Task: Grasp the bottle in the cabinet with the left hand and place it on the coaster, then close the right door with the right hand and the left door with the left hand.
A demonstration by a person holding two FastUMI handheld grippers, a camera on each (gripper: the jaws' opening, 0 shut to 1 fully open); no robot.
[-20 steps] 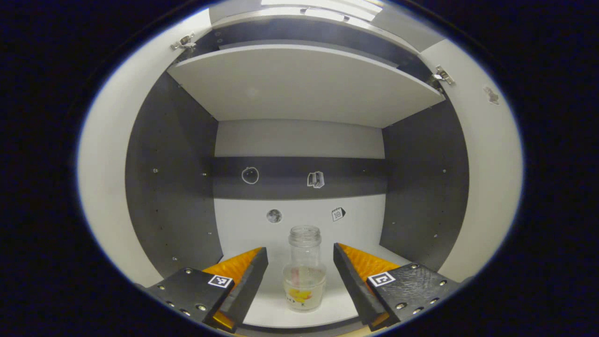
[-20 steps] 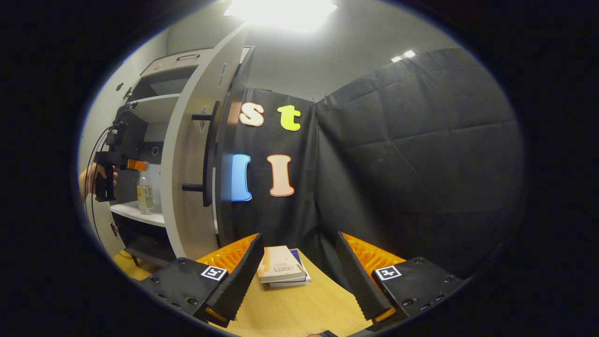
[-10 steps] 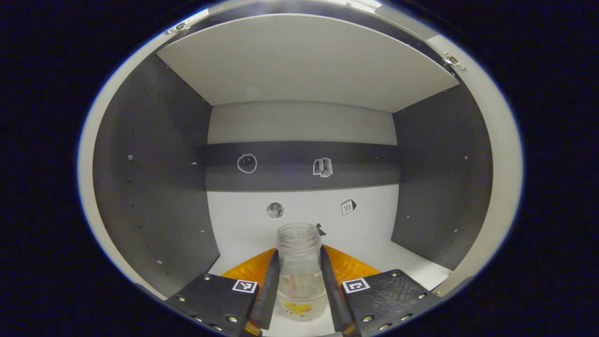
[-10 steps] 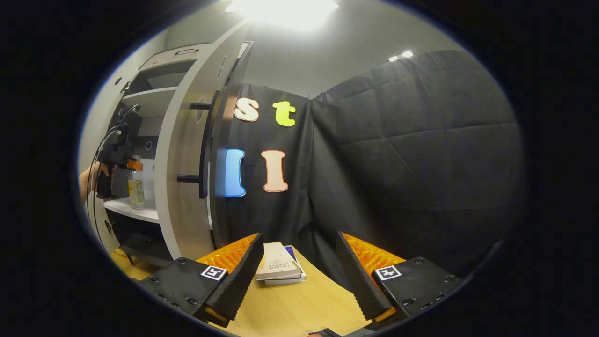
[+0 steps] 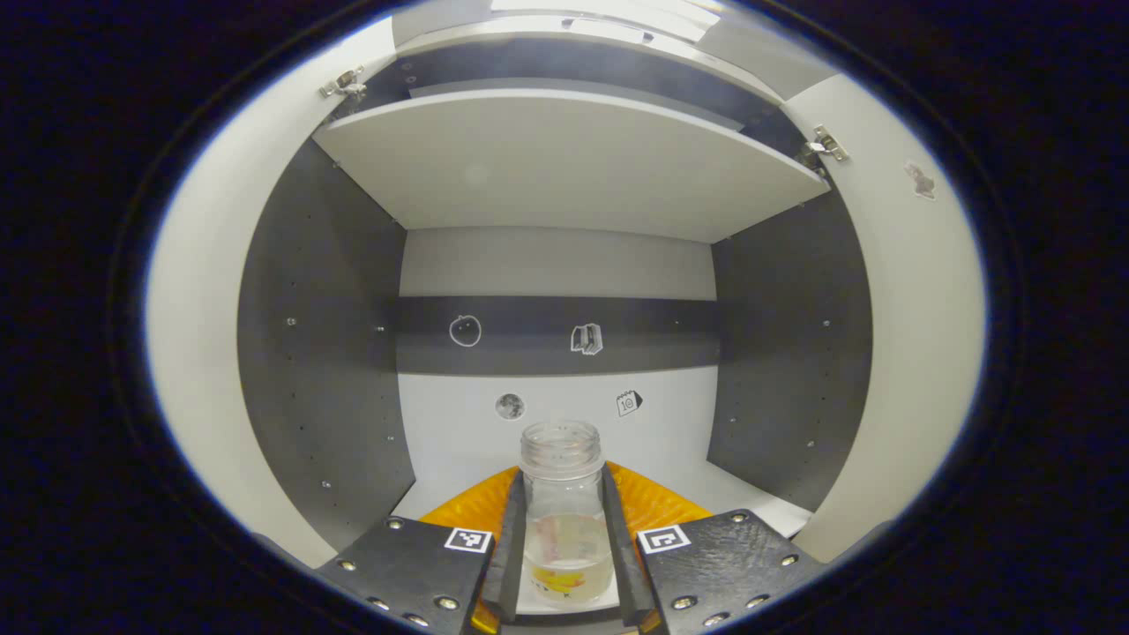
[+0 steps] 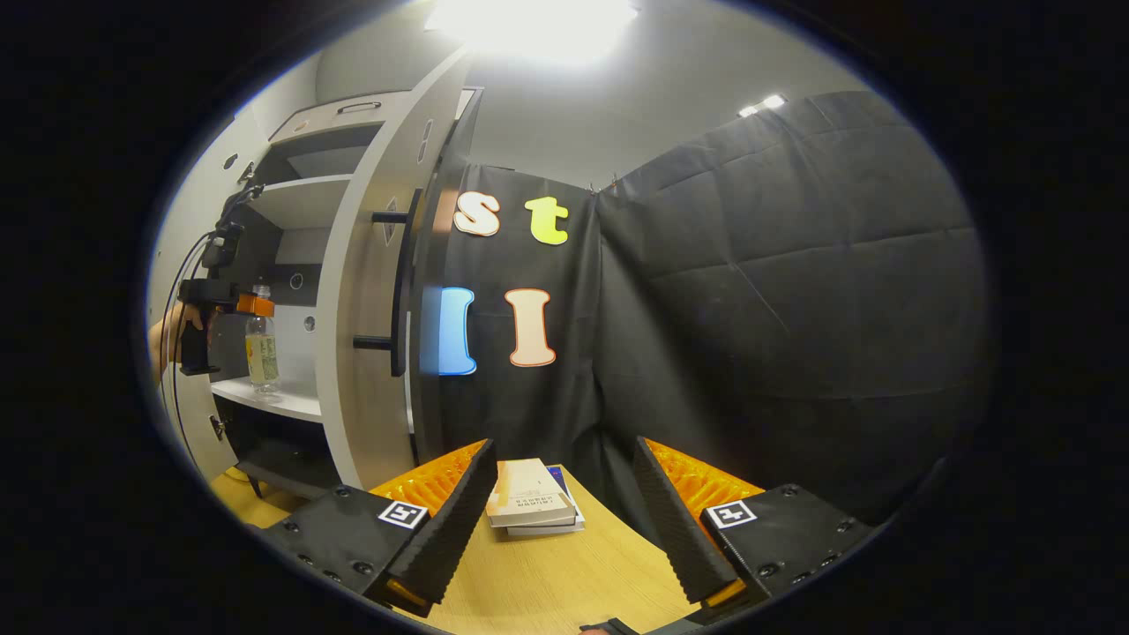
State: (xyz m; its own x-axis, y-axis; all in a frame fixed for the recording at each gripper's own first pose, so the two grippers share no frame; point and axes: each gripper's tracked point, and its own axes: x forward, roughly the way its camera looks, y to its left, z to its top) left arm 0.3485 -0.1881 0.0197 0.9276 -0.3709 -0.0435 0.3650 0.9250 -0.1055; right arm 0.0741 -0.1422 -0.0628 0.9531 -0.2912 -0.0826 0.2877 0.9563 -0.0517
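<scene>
Item: bottle (image 5: 564, 520), clear, some yellowish liquid, upright at the front of the cabinet's lower shelf (image 5: 459, 432). We log the left tongs (image 5: 561, 564) clamped on it, one finger pressing each side of its body; whether it is lifted off the shelf, we cannot tell.

Right tongs (image 6: 557, 516): fingers apart, holding nothing, above the bench (image 6: 564, 582) near stacked books (image 6: 529, 507).

Outstanding: coaster placement; right door (image 6: 370, 309) open; left door, by our judgement, likewise.
</scene>
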